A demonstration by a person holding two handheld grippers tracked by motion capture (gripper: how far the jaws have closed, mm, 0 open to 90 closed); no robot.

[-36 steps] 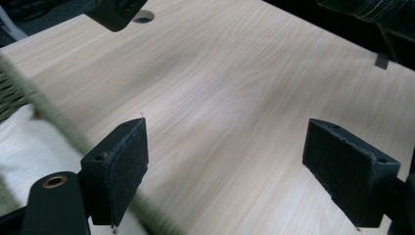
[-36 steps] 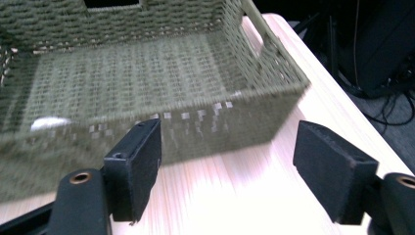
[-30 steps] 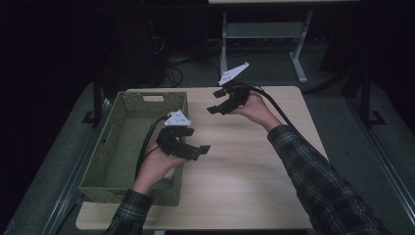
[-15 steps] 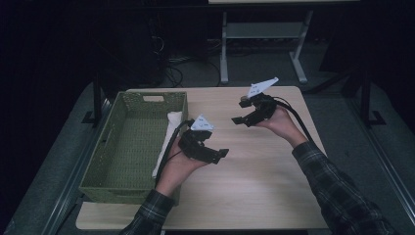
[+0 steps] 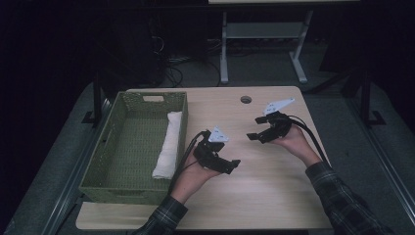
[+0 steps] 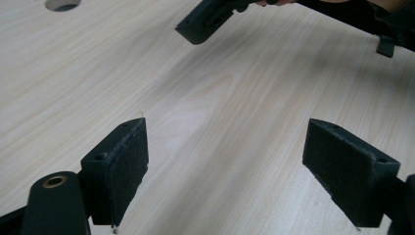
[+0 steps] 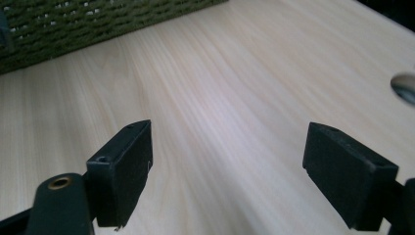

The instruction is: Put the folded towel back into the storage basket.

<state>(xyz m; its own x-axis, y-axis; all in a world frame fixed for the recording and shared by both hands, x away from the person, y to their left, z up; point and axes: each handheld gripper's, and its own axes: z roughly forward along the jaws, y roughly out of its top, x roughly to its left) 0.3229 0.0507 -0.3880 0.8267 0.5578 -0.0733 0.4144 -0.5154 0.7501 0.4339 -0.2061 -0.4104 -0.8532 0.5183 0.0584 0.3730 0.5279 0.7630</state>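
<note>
A green woven basket stands on the left part of the wooden table. A rolled white towel lies inside it along the right wall. My left gripper hovers low over the table just right of the basket, open, with bare wood between its pads. My right gripper is a little farther back and to the right, pointing left toward the basket. Its jaws have just been opening and nothing is between them. One jaw of the right gripper shows at the top of the left gripper view.
A round cable hole sits near the table's far edge. A white desk frame and cables stand on the dark floor beyond. Metal rails run along both sides of the table.
Both hands have moved right and lower, away from the basket. The left hand no longer covers the basket's right wall, and the towel inside now shows.
</note>
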